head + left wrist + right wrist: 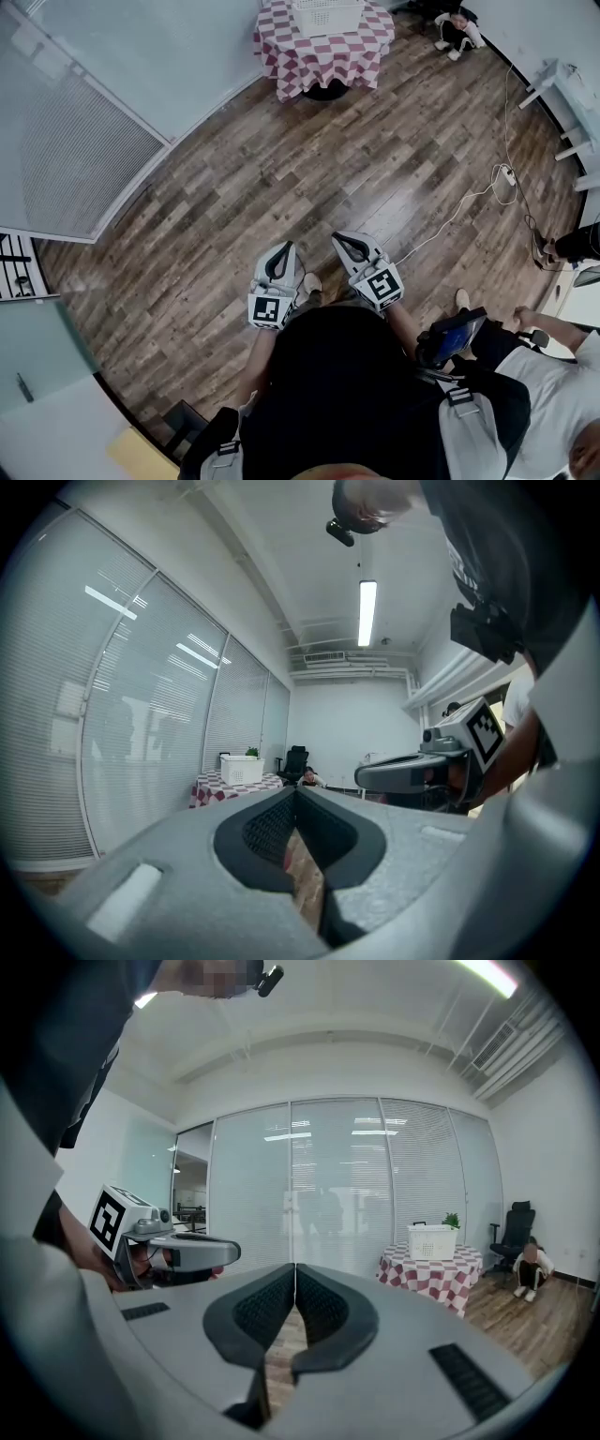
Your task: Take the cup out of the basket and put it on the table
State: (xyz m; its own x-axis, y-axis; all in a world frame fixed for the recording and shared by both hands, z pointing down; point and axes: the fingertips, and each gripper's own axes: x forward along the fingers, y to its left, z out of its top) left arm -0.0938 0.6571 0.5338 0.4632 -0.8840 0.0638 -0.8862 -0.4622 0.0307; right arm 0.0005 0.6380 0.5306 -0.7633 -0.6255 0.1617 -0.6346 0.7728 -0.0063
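A white basket (328, 14) stands on a round table with a red-and-white checked cloth (323, 58), far across the wooden floor at the top of the head view. No cup shows in any view. My left gripper (286, 246) and right gripper (339, 236) are held side by side in front of my body, well short of the table, both shut with nothing between the jaws. The left gripper view looks over its closed tips (295, 789) to the basket (241, 770) and the right gripper (412, 772). Past the closed tips (294, 1267) in the right gripper view are the basket (433, 1241) and the left gripper (187, 1252).
A person sits on the floor (457, 28) beyond the table, next to an office chair (514, 1227). Another person with a tablet (450, 337) stands close at my right. A white cable (469, 199) trails over the floor toward a white desk (572, 94). Glass partitions line the left.
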